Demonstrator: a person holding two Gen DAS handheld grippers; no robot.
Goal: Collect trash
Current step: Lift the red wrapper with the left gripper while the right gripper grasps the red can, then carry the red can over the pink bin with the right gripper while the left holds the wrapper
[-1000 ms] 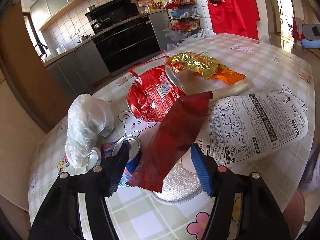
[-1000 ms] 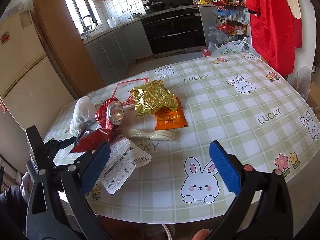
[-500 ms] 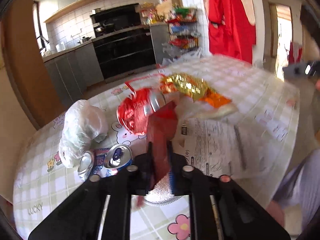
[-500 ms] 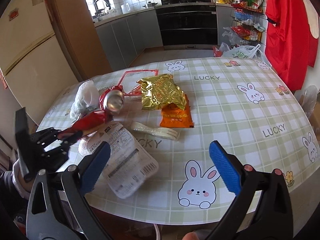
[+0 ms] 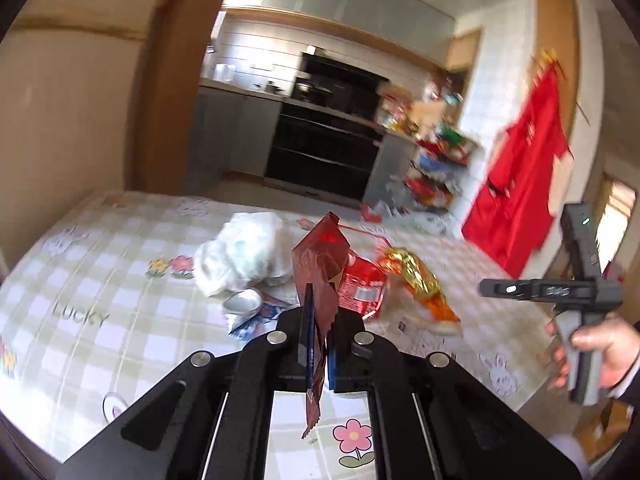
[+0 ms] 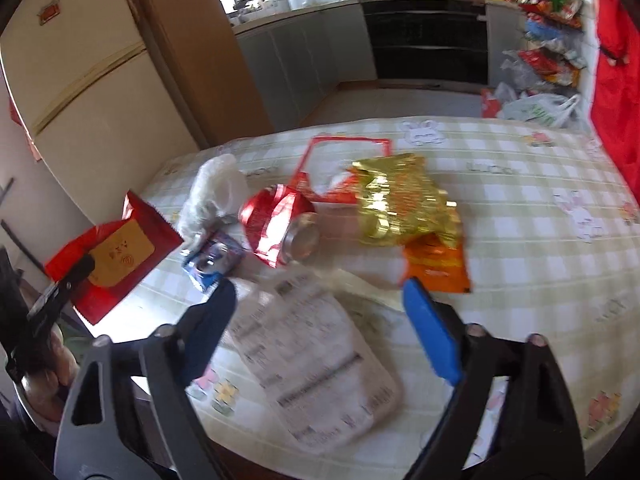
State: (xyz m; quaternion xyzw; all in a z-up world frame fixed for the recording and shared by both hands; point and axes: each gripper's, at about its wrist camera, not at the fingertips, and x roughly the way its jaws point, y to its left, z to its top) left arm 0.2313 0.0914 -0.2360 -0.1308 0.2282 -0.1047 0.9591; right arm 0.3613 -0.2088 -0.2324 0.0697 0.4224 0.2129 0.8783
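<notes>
1. Your left gripper [image 5: 316,340] has its jaws clamped on a dark red wrapper [image 5: 320,276]. The wrapper stands up between them, clear of the table [image 5: 100,280], with its lower end hanging below the jaws.
2. From the right wrist camera, that same dark red wrapper [image 6: 116,256] shows at the left edge of the table, held in the left gripper [image 6: 68,280].
3. Your right gripper [image 6: 320,312] has its jaws apart and closing, with nothing pressed between them. Below the gap lies a white printed package [image 6: 316,364], flat on the table [image 6: 540,248] near its front edge.
4. The rest of the trash lies in a loose cluster on the table:
   - a crumpled white plastic bag [image 6: 216,188] at the left;
   - a crushed blue can [image 6: 212,264] just in front of the bag;
   - a red wrapper with a silver can end [image 6: 280,228] in the middle;
   - a gold foil bag [image 6: 400,200] to its right, lying partly over an orange packet [image 6: 436,268].
5. In the left wrist view, your right hand [image 5: 600,352] holds the other gripper's handle at the right edge of the picture.
6. Both views are somewhat blurred.
</notes>
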